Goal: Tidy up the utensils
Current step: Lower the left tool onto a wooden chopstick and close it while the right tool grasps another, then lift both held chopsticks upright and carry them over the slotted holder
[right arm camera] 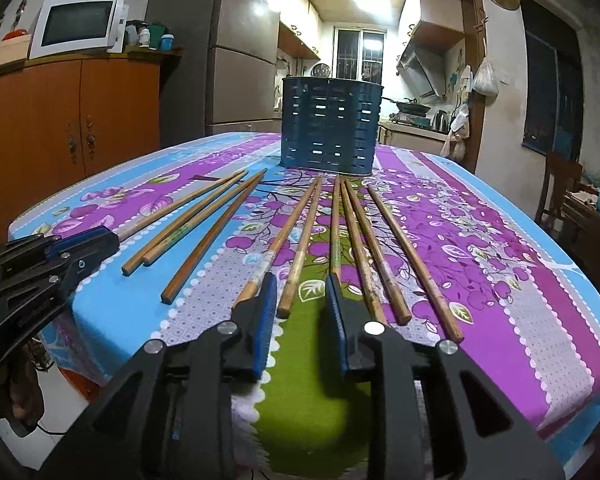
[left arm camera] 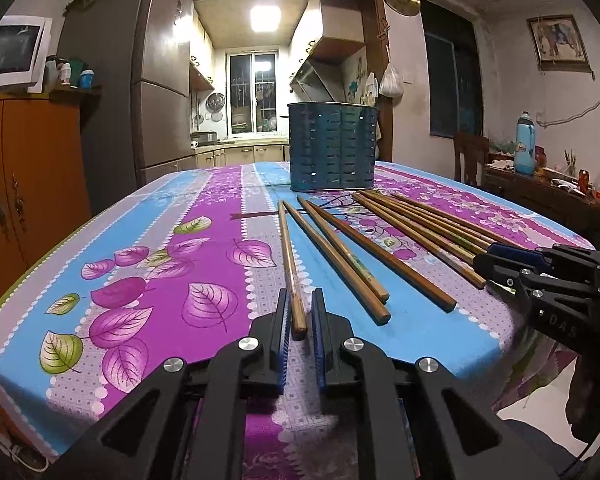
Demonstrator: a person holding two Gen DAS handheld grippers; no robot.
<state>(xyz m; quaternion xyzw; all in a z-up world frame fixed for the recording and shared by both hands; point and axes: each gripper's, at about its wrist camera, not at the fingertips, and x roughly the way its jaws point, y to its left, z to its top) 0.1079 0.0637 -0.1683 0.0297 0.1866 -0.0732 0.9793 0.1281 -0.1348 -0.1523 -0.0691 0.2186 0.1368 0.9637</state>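
Observation:
Several wooden chopsticks lie fanned on the flowered tablecloth (left arm camera: 140,220), pointing toward a dark blue slotted utensil holder (left arm camera: 332,148) (right arm camera: 330,128) standing upright at the far side. My left gripper (left arm camera: 300,294) is shut on the near end of the leftmost chopstick (left arm camera: 288,248), which still rests on the cloth. In the right wrist view it appears at the left edge (right arm camera: 114,238). My right gripper (right arm camera: 300,280) is open, with the end of one chopstick (right arm camera: 302,248) lying loose between its pads. It shows at the right (left arm camera: 484,262) by the right-hand bundle.
An orange cabinet (right arm camera: 72,120) with a microwave (right arm camera: 78,26) stands left of the table, a tall fridge (right arm camera: 240,60) behind. A wooden chair (right arm camera: 556,188) and a cluttered side table with a blue bottle (left arm camera: 525,142) stand to the right. The table's near edge is just under both grippers.

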